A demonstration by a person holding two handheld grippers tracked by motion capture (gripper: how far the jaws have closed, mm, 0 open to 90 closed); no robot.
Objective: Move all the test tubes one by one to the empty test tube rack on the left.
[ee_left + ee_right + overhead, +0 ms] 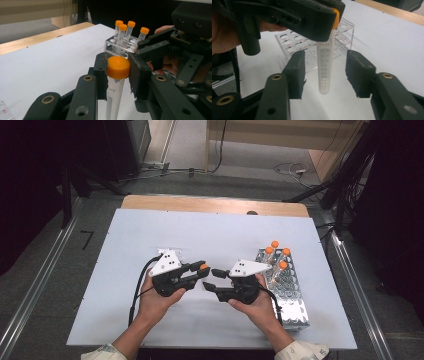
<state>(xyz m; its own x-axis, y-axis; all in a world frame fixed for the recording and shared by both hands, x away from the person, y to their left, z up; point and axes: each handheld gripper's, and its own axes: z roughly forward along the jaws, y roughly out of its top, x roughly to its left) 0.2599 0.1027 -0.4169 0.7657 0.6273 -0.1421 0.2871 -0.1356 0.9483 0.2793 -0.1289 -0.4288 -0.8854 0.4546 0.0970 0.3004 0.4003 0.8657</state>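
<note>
A clear graduated tube with an orange cap [118, 67] hangs upright in my left gripper [118, 73], which is shut on the cap. In the high view the left gripper [202, 270] holds that cap [203, 267] over the middle of the white table. My right gripper [213, 280] faces it from the right, open. In the right gripper view the tube body [325, 67] hangs between the right gripper's [327, 73] spread jaws without touching either one.
A clear tube rack [287, 300] stands at the right with several orange-capped tubes [275, 244] at its far end. Another empty clear rack [294, 45] sits behind the left gripper. The white board [150, 225] has free room at the left and far side.
</note>
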